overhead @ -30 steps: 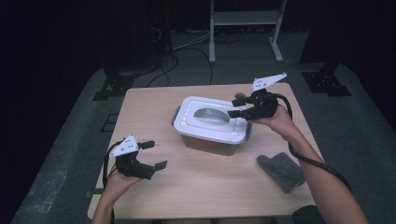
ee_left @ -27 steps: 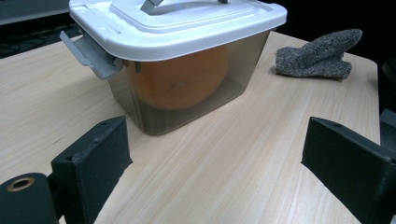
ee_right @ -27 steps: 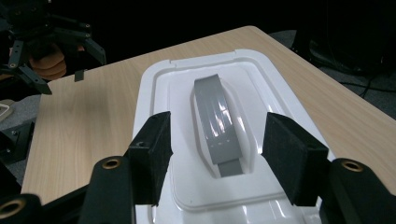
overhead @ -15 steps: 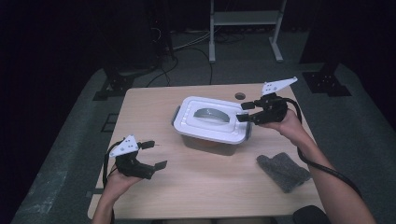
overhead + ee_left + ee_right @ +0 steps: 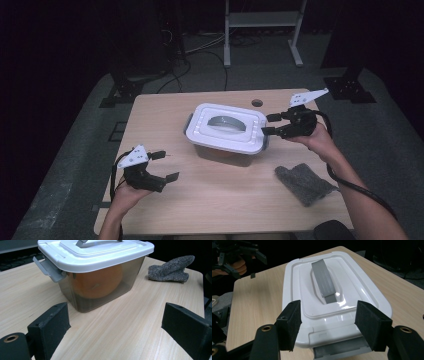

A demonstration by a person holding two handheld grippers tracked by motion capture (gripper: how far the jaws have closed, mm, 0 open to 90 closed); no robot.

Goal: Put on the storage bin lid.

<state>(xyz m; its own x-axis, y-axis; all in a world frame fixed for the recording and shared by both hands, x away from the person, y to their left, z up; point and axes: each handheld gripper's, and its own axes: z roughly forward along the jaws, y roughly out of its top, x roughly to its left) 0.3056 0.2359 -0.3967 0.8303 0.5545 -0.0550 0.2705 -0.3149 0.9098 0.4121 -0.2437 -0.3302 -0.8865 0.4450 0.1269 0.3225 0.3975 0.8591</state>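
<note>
So the clear plastic box with a white snap-on lid (image 5: 227, 130) sits mid-counter, on the pale wood counter (image 5: 200, 200), with something round and orange (image 5: 98, 282) inside. The right claw (image 5: 269, 125) is at the box's right end, jaws apart and just been opening, straddling the grey latch (image 5: 342, 350) there without pressing it. The left claw (image 5: 167, 165) hangs wide apart, well off to the near left. A grey woolly mitten (image 5: 304, 182) lies near the right edge.
</note>
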